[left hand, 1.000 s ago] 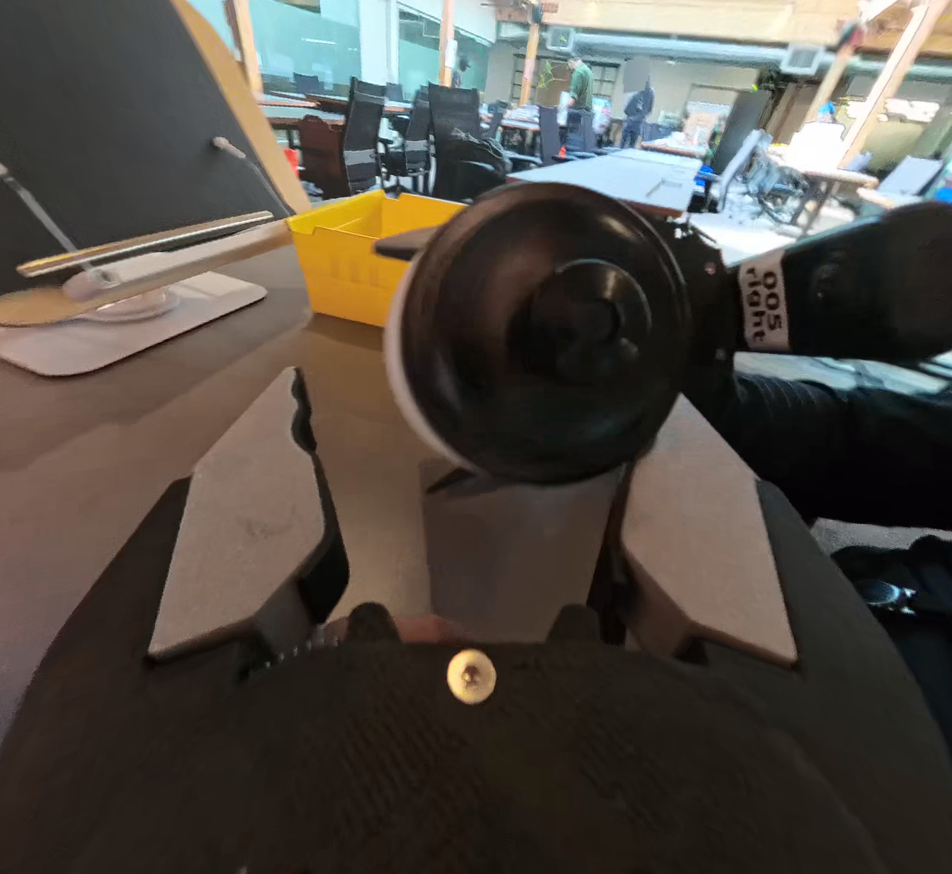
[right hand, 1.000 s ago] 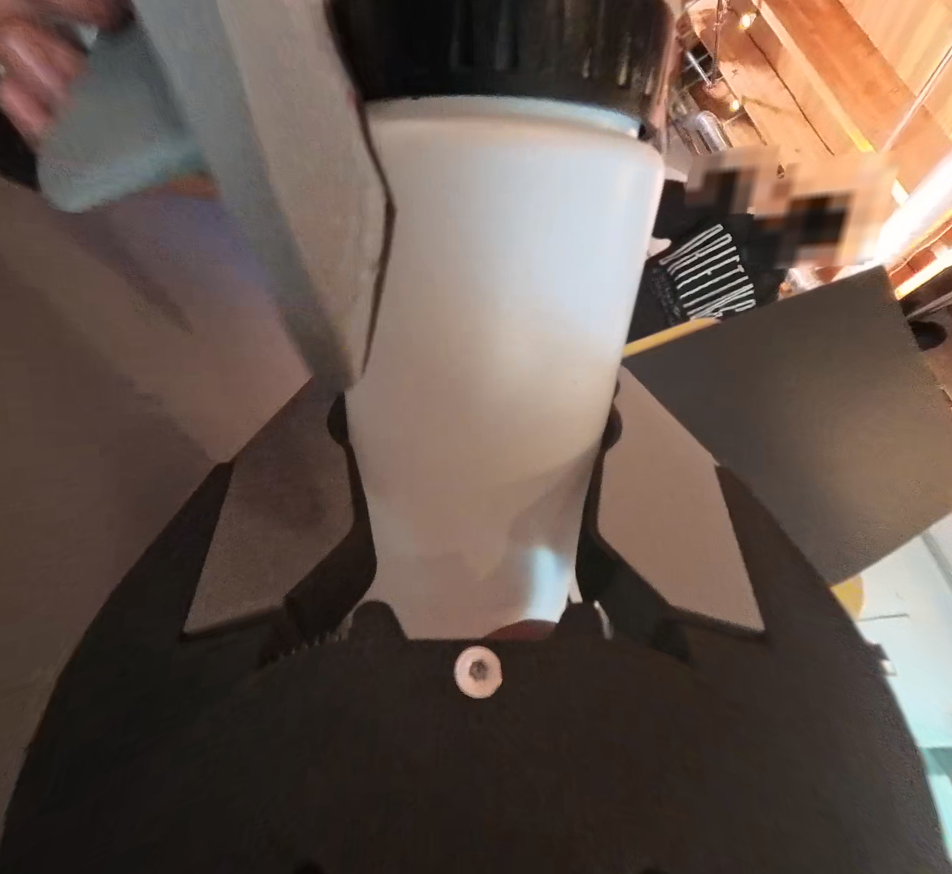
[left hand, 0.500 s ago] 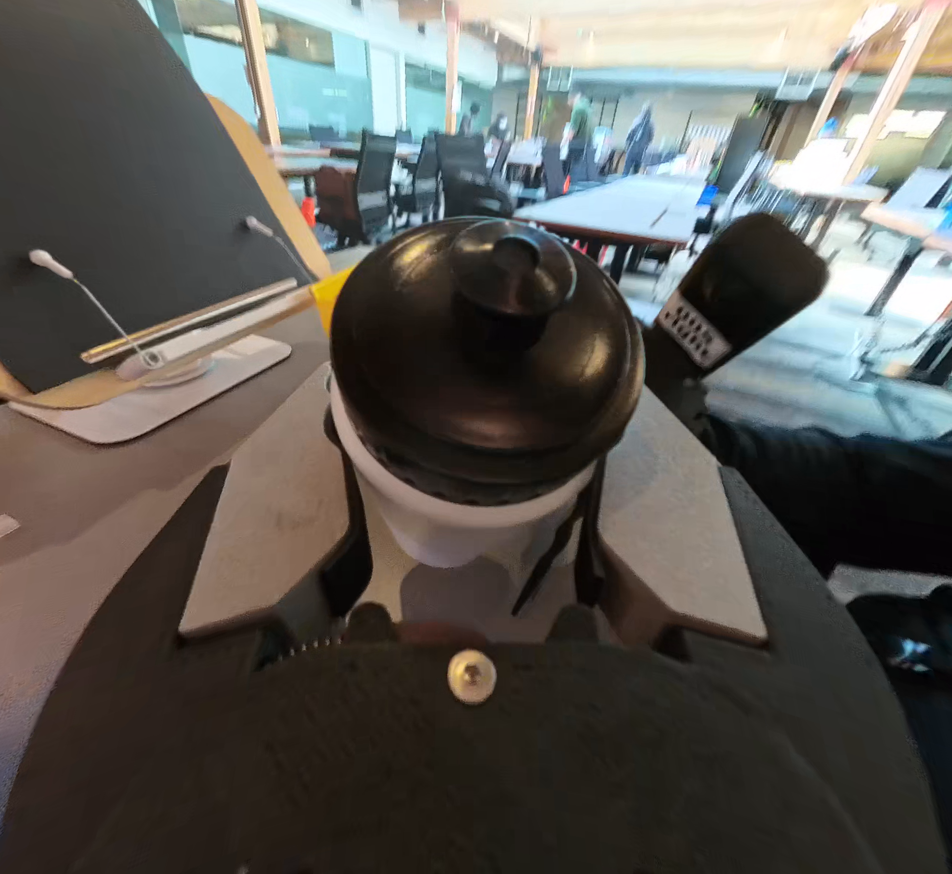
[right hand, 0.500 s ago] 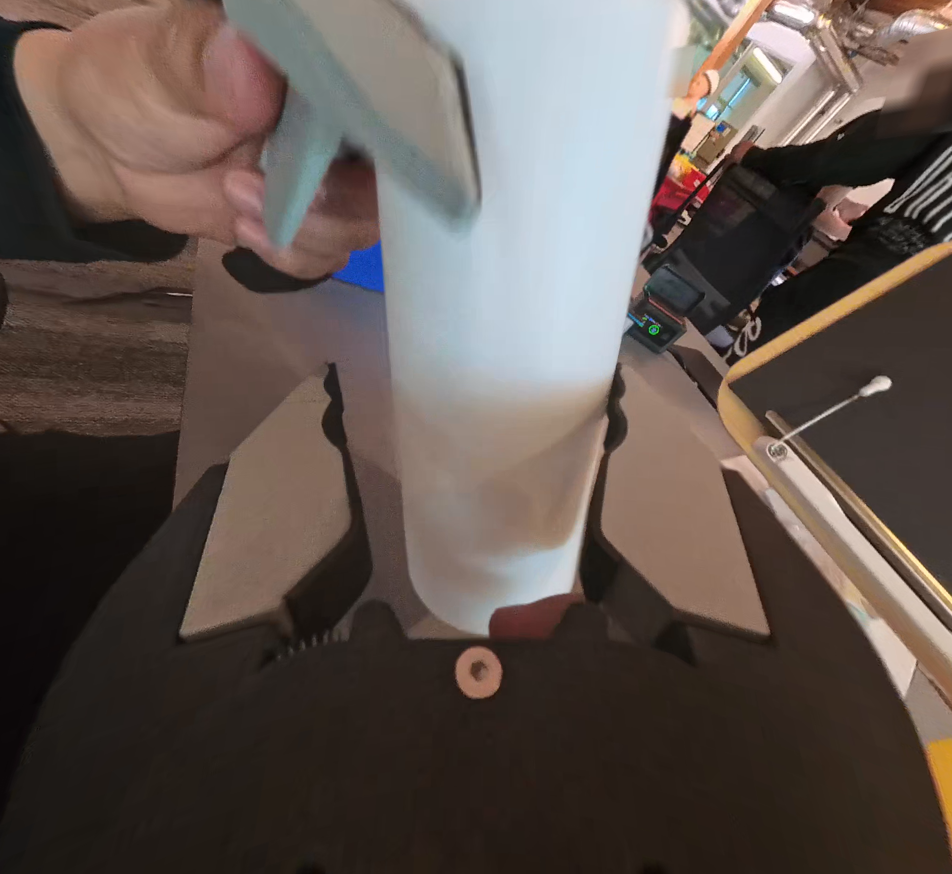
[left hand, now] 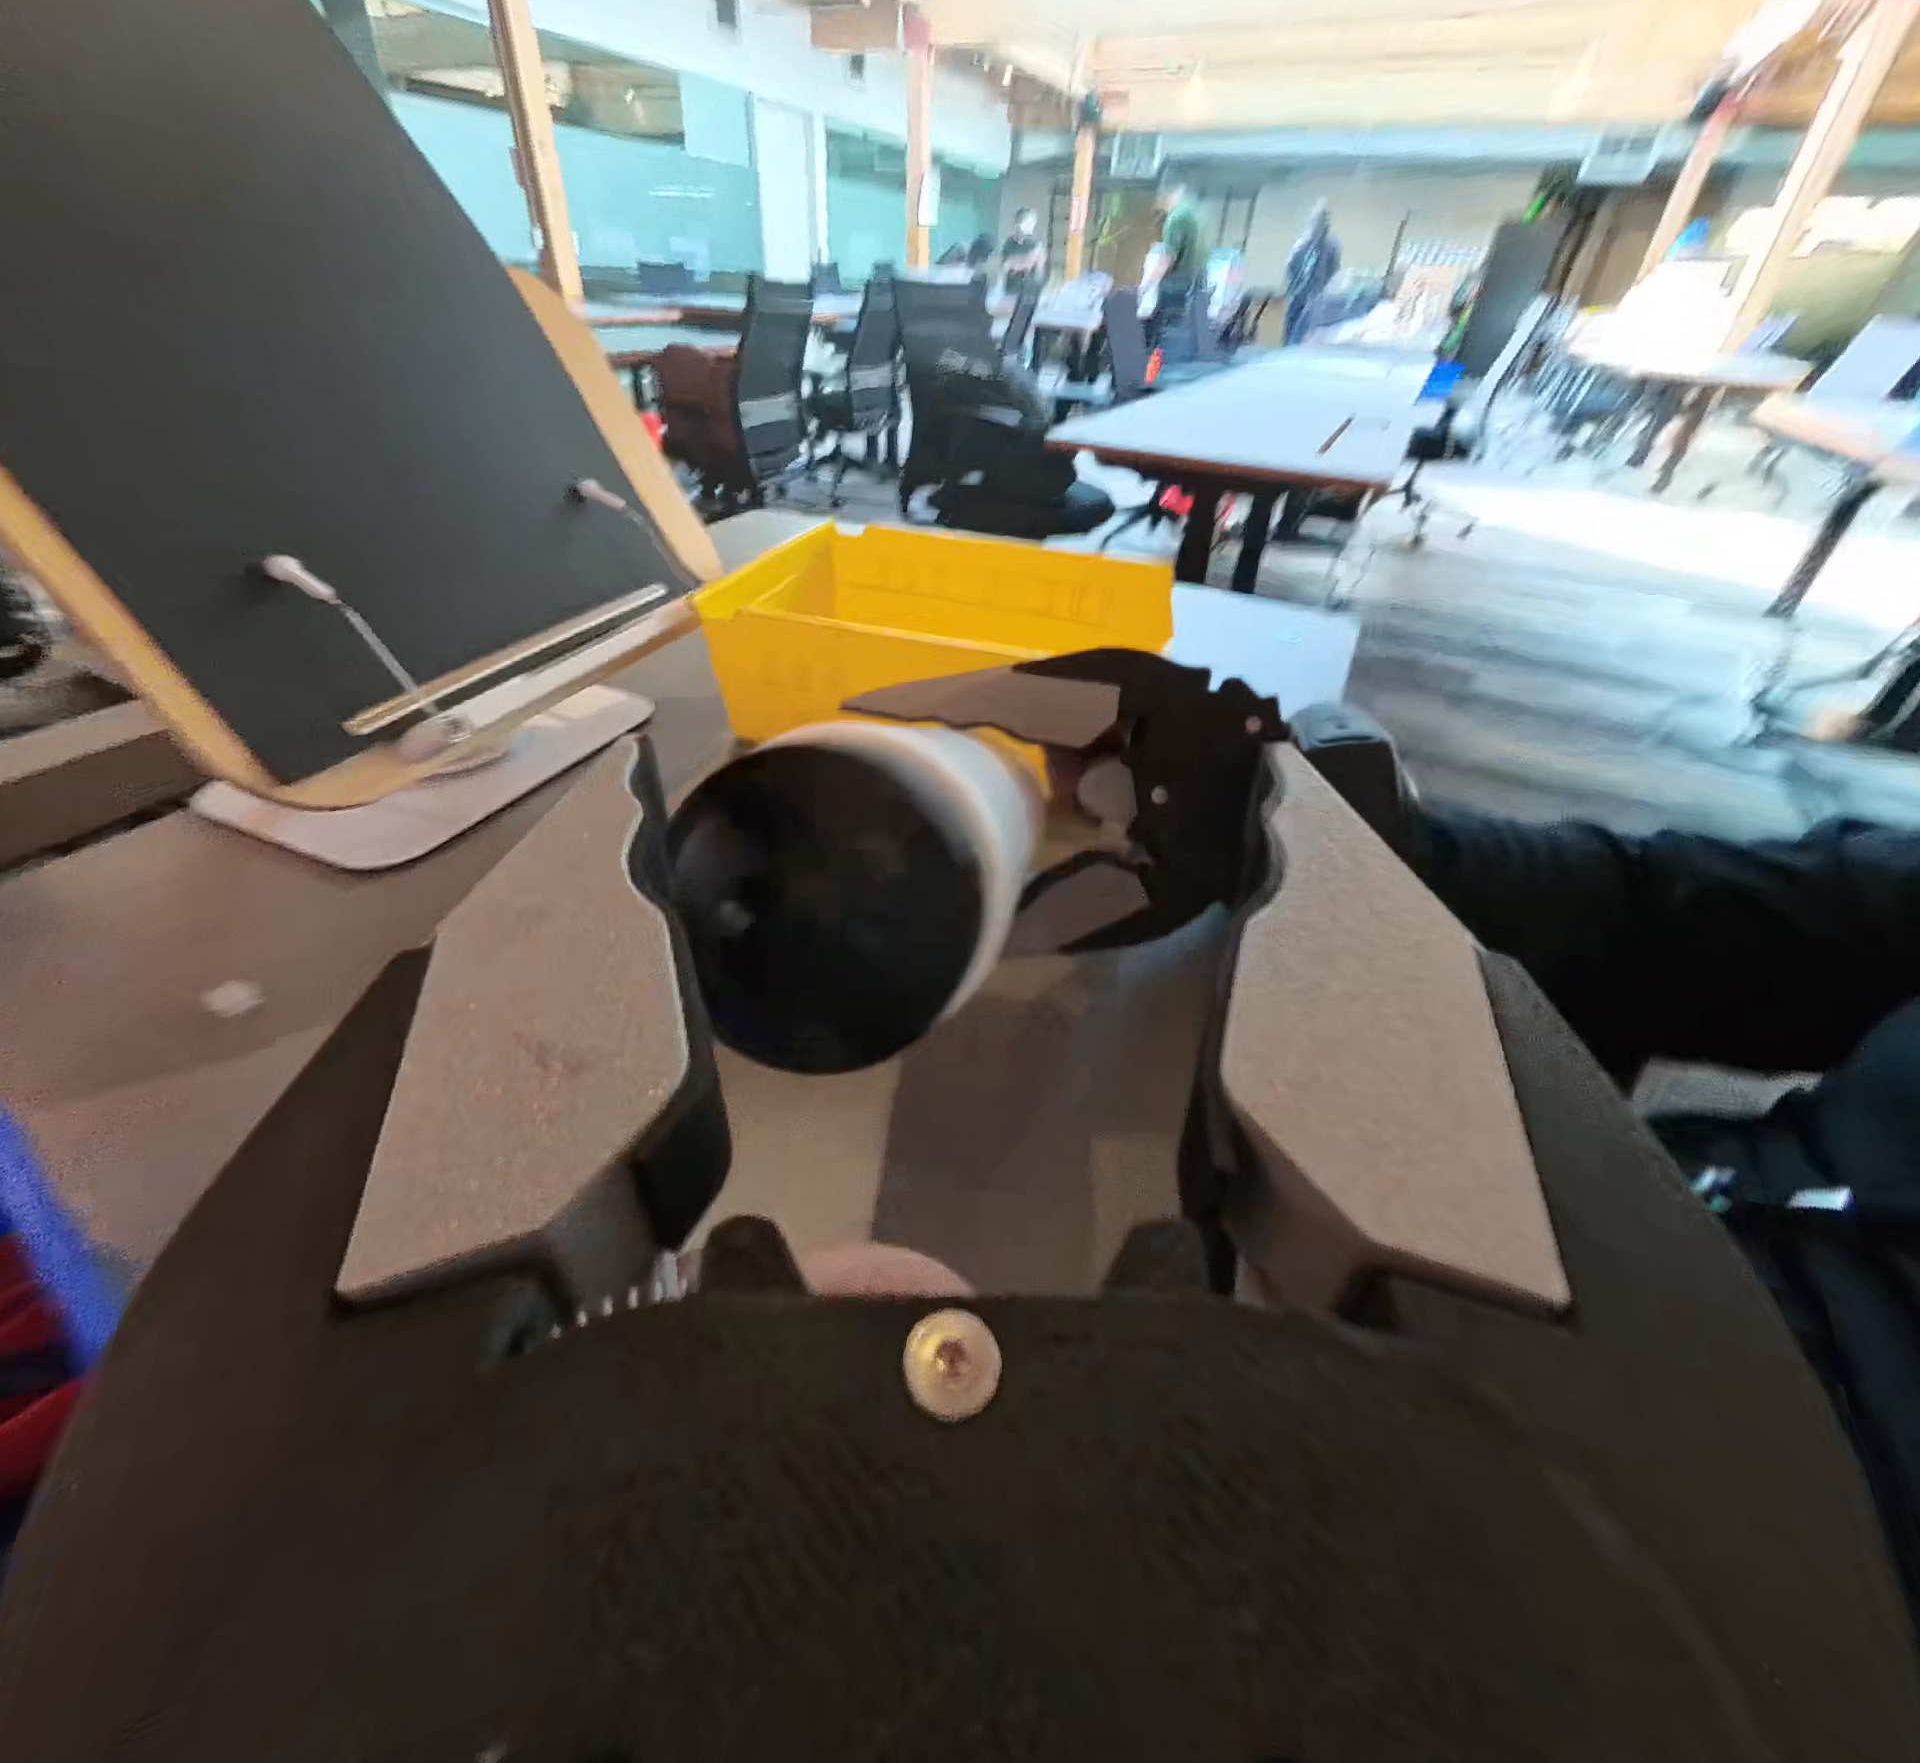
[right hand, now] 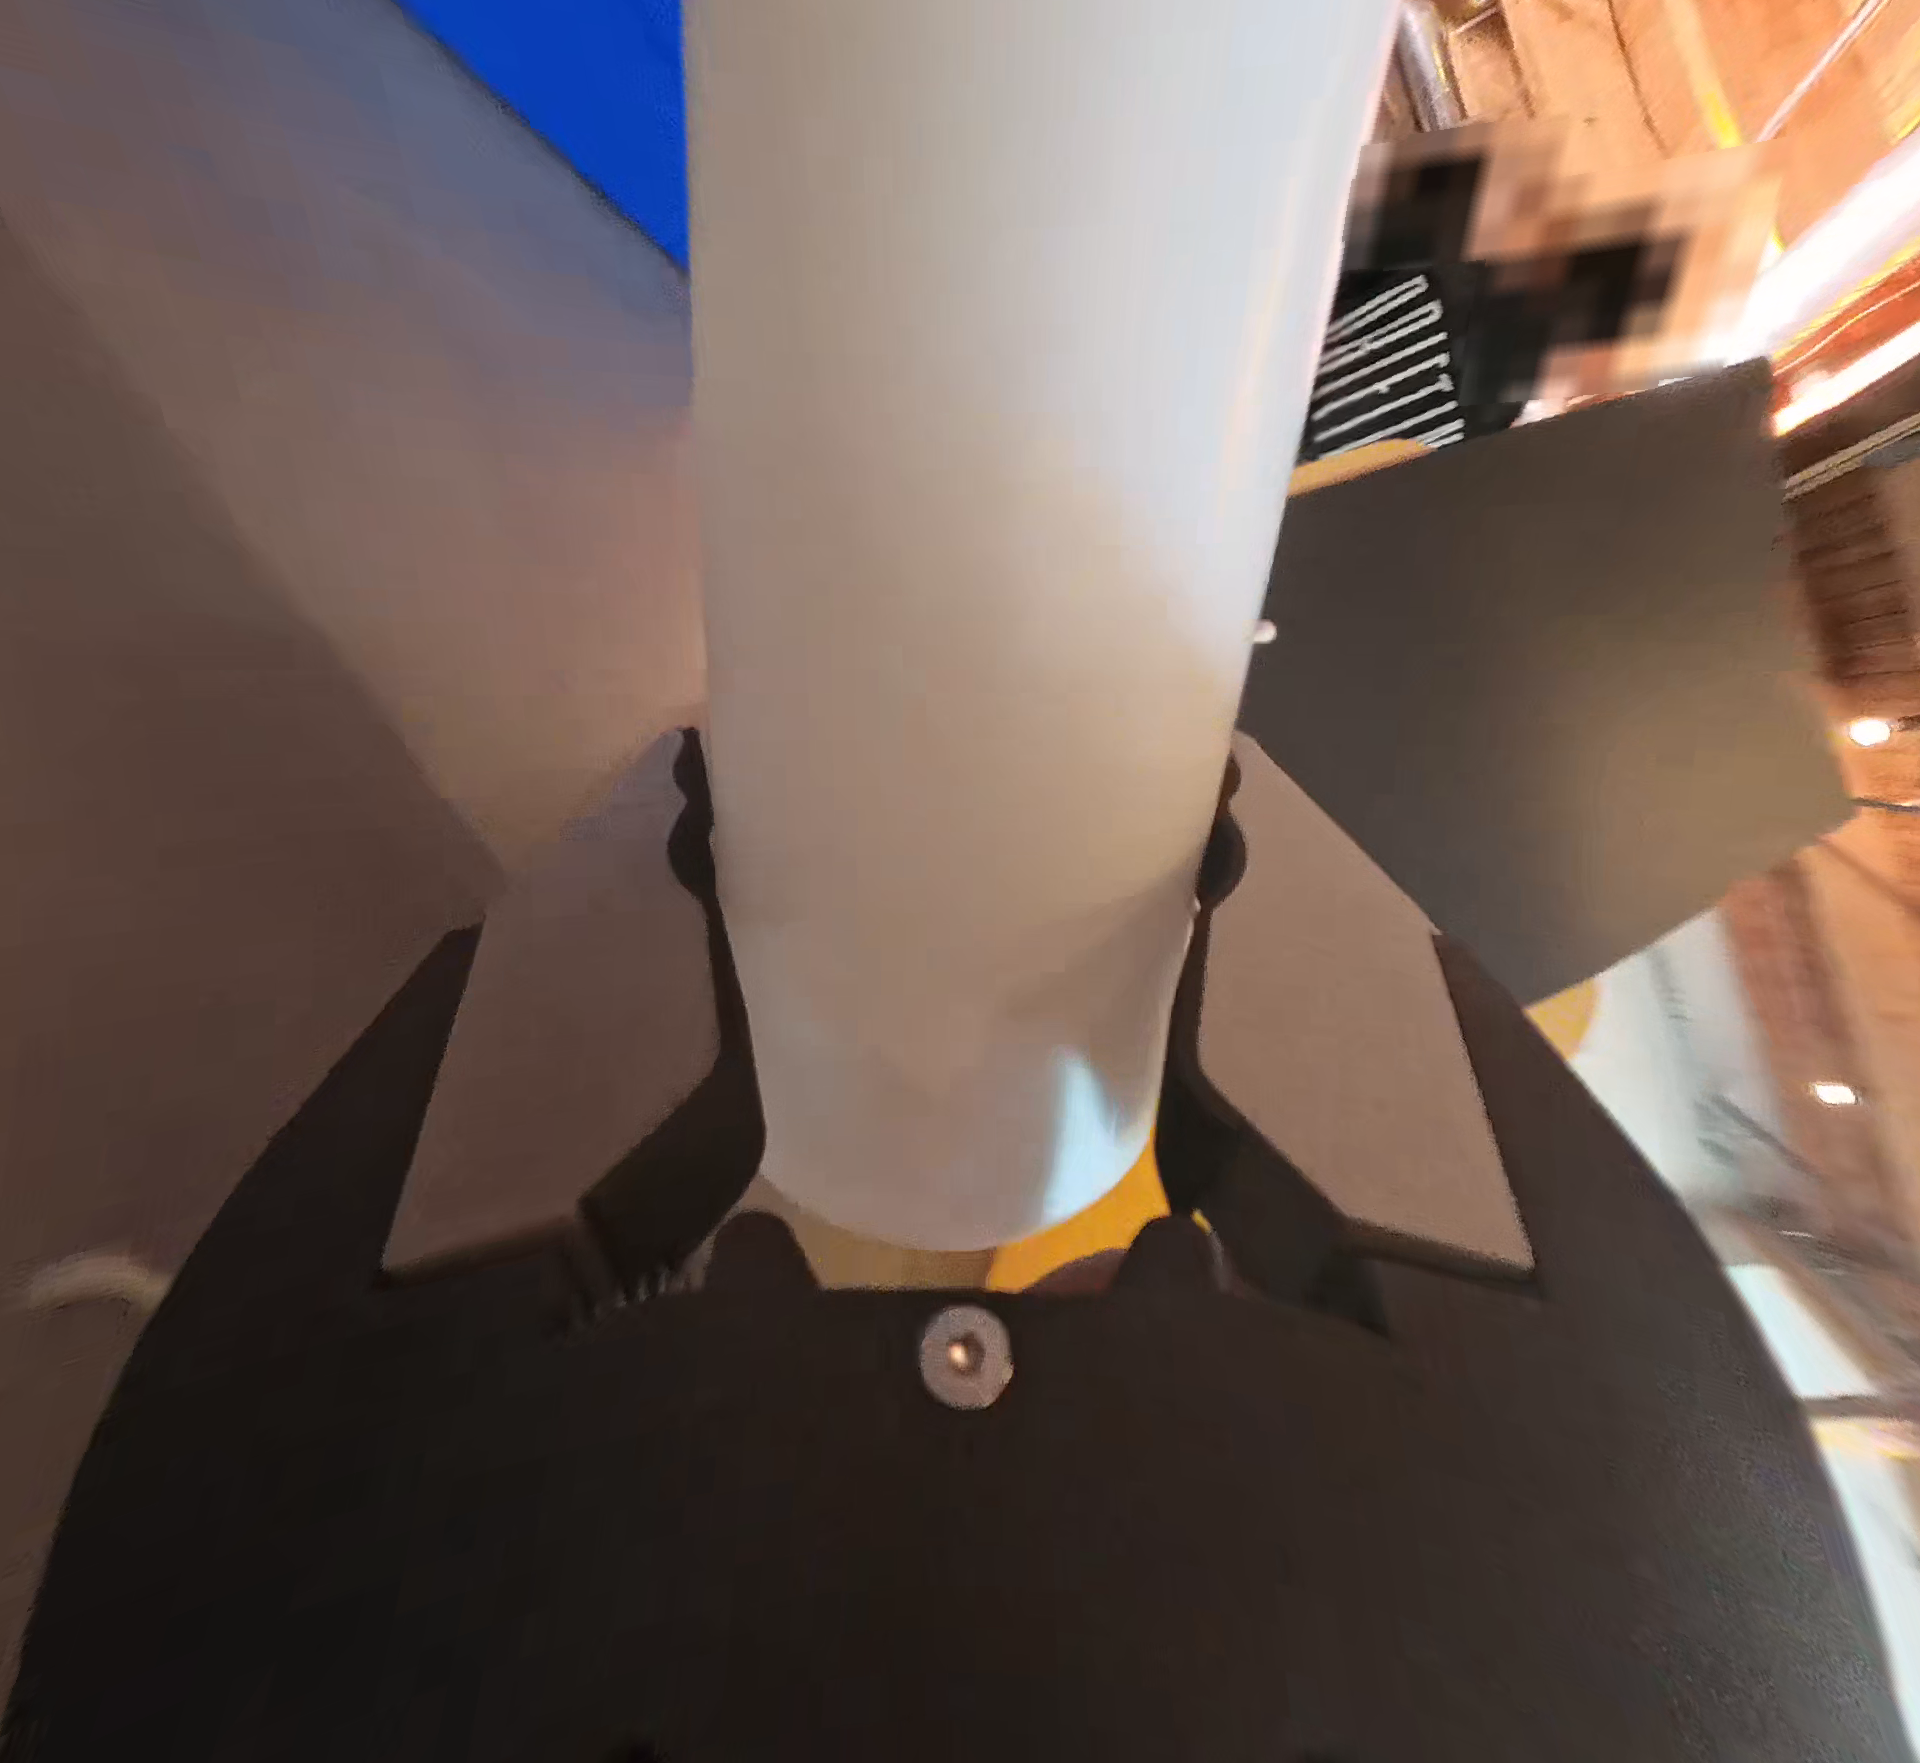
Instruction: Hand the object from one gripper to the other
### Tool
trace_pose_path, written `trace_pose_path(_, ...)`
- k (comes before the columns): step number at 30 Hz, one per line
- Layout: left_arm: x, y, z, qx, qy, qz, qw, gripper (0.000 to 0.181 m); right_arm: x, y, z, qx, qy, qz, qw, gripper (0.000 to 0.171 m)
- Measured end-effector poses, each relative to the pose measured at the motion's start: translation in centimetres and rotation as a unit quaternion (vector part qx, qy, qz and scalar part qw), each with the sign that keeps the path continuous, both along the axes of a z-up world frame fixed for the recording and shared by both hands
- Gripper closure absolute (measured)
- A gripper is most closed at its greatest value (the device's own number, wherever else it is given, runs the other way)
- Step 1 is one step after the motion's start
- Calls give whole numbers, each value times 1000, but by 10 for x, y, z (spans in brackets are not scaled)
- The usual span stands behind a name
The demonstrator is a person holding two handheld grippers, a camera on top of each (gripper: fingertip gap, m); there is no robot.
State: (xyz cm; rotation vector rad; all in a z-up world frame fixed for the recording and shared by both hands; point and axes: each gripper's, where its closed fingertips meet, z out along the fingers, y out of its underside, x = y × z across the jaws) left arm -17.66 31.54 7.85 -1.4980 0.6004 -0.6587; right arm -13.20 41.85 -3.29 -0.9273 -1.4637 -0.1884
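In the left wrist view the white plastic bottle with a black screw cap lies roughly level at the centre of the frame, its long axis running from the cap, which faces the camera, back toward the right gripper at centre right, which clamps the far, bottom end. In the right wrist view the white body rises straight up the middle of the frame from between that gripper's closed fingers, which press both its sides. The left gripper stands wide open, holding nothing; the cap sits in the gap between its tips, close against the left finger and apart from the right one. It is not gripped there. A yellow plastic bin stands on the table behind the bottle.
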Motion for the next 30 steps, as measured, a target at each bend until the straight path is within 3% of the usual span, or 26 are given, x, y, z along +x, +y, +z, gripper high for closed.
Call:
trace_pose_path(4,4,-11,-24,-9,173,50,984,74,-2,5,-19,52,-68,-16,996,79)
trace_pose_path(7,7,2,-70,-41,315,97,943,78,-6,-2,-33,45,-107,-16,993,90)
trace_pose_path(10,16,20,-97,23,417,121,901,83,-12,-18,-38,-8,-101,15,995,105)
trace_pose_path(16,0,58,-145,32,494,123,860,83,-15,-28,-52,-198,-63,81,975,106)
trace_pose_path(20,-5,70,-167,5,534,91,840,85,-5,-36,-49,-386,-51,118,913,105)
trace_pose_path(22,-11,77,-181,-31,569,72,819,94,-4,-34,-44,-409,-24,127,903,107)
trace_pose_path(27,-18,93,-186,-65,611,13,789,95,0,-30,-47,-424,-21,122,897,106)
trace_pose_path(30,-18,102,-184,-38,630,36,775,97,3,-23,-44,-419,-10,104,902,104)
